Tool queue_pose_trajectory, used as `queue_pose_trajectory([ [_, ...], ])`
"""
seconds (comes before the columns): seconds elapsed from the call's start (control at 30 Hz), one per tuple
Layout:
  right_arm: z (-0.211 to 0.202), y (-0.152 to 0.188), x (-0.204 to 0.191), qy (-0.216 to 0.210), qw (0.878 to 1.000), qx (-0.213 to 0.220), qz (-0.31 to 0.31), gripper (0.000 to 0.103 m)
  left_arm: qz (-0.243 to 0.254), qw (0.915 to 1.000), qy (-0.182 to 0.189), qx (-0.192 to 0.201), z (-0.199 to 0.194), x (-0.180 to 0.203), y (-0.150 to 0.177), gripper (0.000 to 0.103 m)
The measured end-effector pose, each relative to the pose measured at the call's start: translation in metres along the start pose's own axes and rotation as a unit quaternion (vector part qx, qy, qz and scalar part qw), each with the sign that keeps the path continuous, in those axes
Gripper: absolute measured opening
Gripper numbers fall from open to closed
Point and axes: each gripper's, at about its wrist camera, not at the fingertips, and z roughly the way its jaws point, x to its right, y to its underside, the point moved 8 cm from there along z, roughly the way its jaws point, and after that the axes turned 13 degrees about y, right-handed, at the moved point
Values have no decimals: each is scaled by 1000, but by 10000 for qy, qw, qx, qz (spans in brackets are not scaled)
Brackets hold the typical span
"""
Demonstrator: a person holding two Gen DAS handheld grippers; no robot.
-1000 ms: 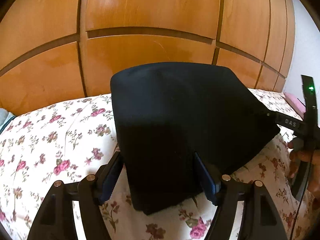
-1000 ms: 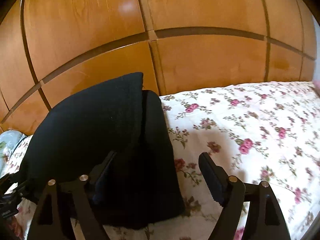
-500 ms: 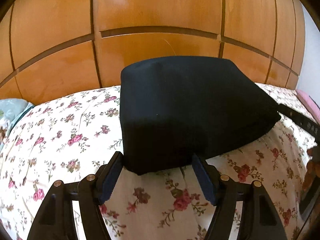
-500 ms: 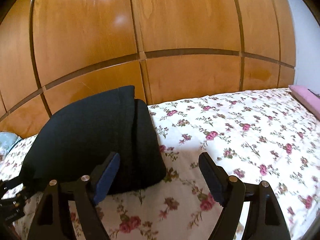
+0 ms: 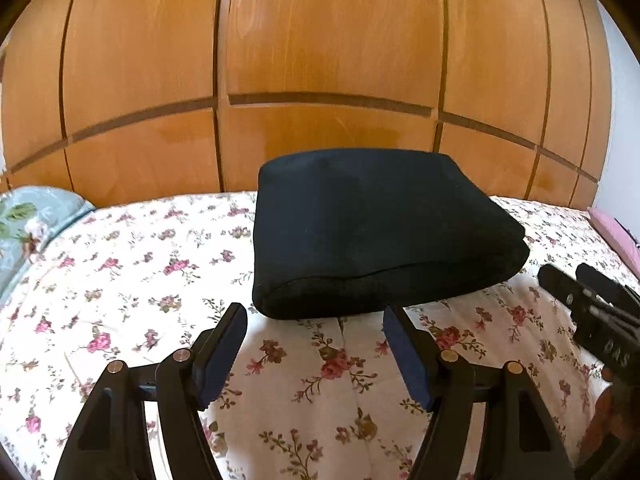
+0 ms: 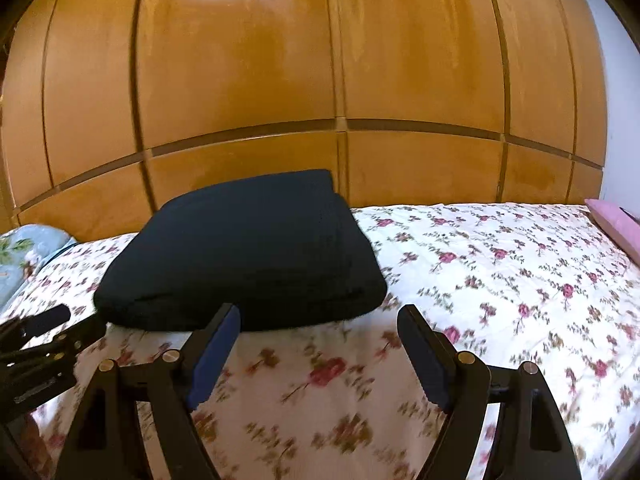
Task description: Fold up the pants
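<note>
The black pants (image 5: 372, 232) lie folded in a thick, squarish bundle on the flowered bedspread (image 5: 120, 280), close to the wooden wardrobe (image 5: 320, 60). The left gripper (image 5: 314, 354) stands wide apart with nothing between its jaws, just short of the bundle. The right gripper (image 6: 318, 354) is likewise spread and empty; its view is somewhat blurred.
</note>
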Motion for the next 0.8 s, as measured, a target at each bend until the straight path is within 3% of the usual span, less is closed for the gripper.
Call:
queue_pose_trajectory([
  [0.13,-12,7,-5,-30,10000,37,-46,86,104,9997,113,215,-15,11,2,72],
  [0.47,-33,17,-10,23,9997,229,-58,90,-26,9971,-31,757,-44,12,1,72],
  [0.8,-46,15,-23,32,9983,459,-363,91,-137,9975,-101,691,-41,8,3,64],
])
